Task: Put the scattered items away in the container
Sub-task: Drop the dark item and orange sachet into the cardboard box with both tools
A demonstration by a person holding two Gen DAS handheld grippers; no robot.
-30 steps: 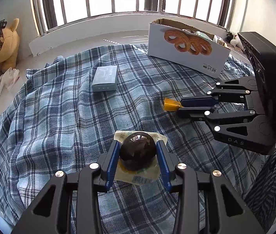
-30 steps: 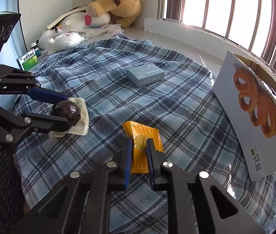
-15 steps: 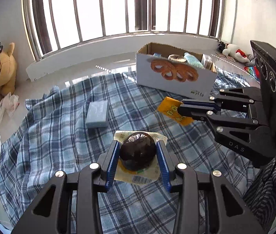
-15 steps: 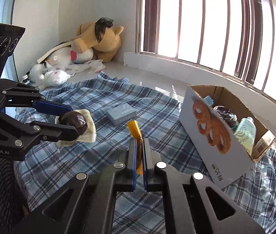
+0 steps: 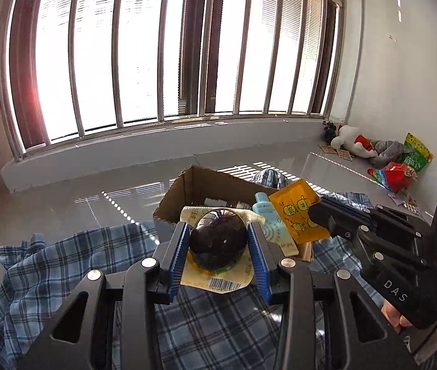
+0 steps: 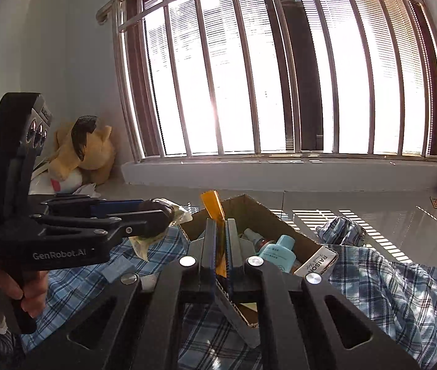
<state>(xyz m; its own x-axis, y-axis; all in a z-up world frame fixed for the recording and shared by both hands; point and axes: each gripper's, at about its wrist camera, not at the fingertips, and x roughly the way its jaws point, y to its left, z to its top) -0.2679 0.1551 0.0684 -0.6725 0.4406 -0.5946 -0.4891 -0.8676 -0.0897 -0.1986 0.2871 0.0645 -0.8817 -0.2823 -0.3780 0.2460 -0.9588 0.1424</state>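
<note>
Left gripper [image 5: 218, 240] pinches a dark packaged egg [image 5: 218, 239]; right gripper [image 6: 220, 246] pinches an orange sachet [image 6: 213, 206]; both above the cardboard box [image 5: 181, 194].

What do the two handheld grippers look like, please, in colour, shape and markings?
Both are matte black linkage frames with silver pivot screws and ribbed blue pads inside the jaws. The left gripper reads "GenRobot.AI" in white on its side; the right gripper reads "DAS". Each carries a tall black block with round lenses on top and is held by a pistol-style handle. No cables show.
</note>
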